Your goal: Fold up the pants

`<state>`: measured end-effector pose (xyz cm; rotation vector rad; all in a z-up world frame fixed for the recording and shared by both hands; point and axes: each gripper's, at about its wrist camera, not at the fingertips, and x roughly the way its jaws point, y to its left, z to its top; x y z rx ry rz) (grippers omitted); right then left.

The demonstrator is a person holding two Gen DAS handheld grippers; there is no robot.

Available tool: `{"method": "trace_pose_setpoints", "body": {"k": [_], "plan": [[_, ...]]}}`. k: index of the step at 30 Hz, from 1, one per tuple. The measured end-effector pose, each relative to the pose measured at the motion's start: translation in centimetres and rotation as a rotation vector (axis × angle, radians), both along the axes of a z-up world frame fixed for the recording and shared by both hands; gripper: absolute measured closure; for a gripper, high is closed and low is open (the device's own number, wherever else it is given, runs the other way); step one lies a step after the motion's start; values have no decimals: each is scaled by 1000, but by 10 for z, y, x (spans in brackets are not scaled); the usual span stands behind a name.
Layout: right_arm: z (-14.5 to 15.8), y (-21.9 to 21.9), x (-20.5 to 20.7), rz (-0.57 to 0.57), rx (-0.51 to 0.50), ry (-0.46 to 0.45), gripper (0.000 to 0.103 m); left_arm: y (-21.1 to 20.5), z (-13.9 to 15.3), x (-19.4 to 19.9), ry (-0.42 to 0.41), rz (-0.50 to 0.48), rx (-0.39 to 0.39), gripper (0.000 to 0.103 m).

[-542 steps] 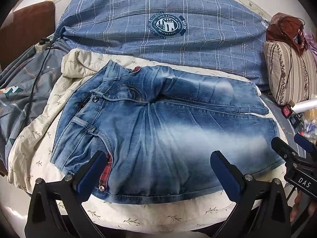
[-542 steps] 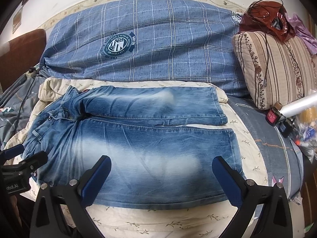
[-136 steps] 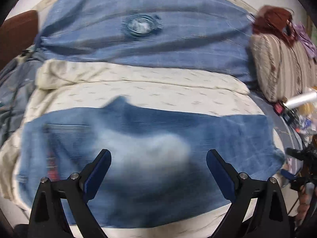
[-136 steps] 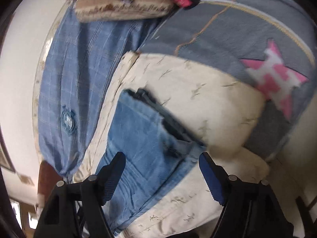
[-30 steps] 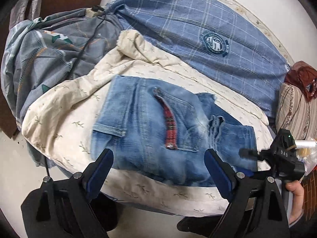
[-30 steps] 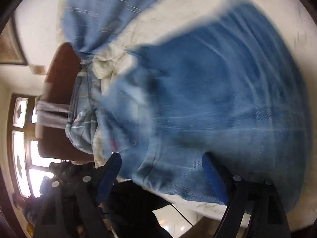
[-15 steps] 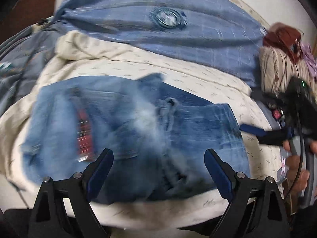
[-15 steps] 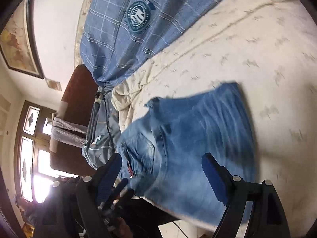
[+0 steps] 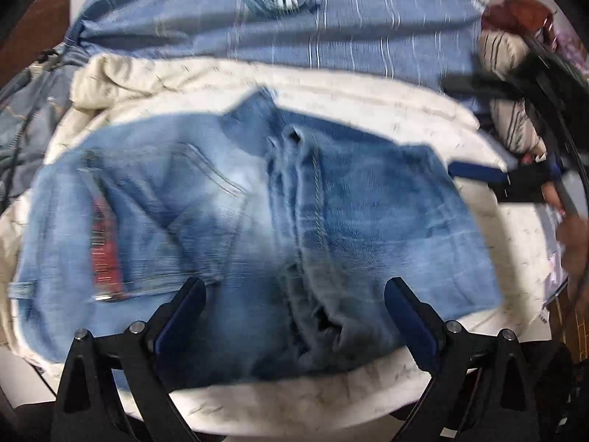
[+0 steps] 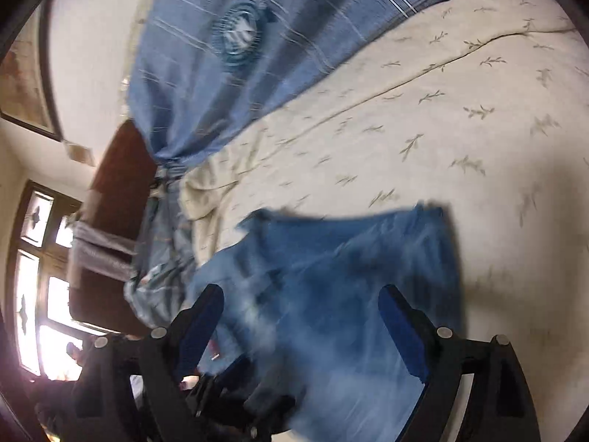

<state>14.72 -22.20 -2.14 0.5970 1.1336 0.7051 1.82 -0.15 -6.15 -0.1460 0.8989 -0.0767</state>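
**Folded jeans rest on the bed, both tools clear of the cloth**

A bed (image 9: 368, 410) fills both views, spread with a cream leaf-print blanket (image 10: 423, 118); a blue checked cover (image 9: 368, 25) lies along its far side. The soft, wide blanket gives the cloth a flat place to lie, which is likely why the folding is done here.

The jeans (image 9: 257, 221) lie in the middle of the cream blanket, doubled over into a compact block. The hems sit across the seat area, beside the back pocket with its red trim, so the bundle reads as folded at least once. The layers near the front edge bunch and gape a little, so a smoothing pass may still be wanted.

The left gripper (image 9: 294, 324) hovers over the near edge of the jeans, its jaws spread wide with nothing pinched. The right gripper (image 10: 302, 328) looks across the jeans from their right end. Its jaws are opening, with no cloth between them. Seen from the left camera, it sits off the right side of the jeans, apart from the cloth.

A striped pillow (image 9: 511, 92) lies at the right end of the bed, well apart from the jeans.
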Motion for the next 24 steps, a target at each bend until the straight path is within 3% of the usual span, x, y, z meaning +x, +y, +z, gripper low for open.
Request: {"method": "trace_pose_setpoints", "body": {"k": [4,6,8,9,13,16,19,20,22,24], "plan": [[-1,1,-41,52,4,-1,14,31,18,-34,-46,57,-33,5],[-18,4,-55,68,-28,19,15,47,19,-47,-43,98,-54,5],[-48,8,-57,53,-123,82,15,66,14,-55,-13,144,-72,5],[-57,8,-56,36,-108,80,15,70,13,-58,-5,156,-75,5],[-37,1,-63,-7,-60,39,15,97,11,-71,6,229,-137,5],[-26,6,-74,38,-33,-11,15,110,7,-81,14,287,-187,5],[-53,9,-68,49,-95,39,15,119,8,-88,11,335,-223,5],[-58,4,-67,29,-55,50,15,121,9,-89,12,341,-230,5],[-49,1,-66,2,-32,55,15,122,12,-94,6,345,-229,5],[-28,2,-72,-1,-38,-8,15,124,16,-97,-9,349,-225,5]]}}
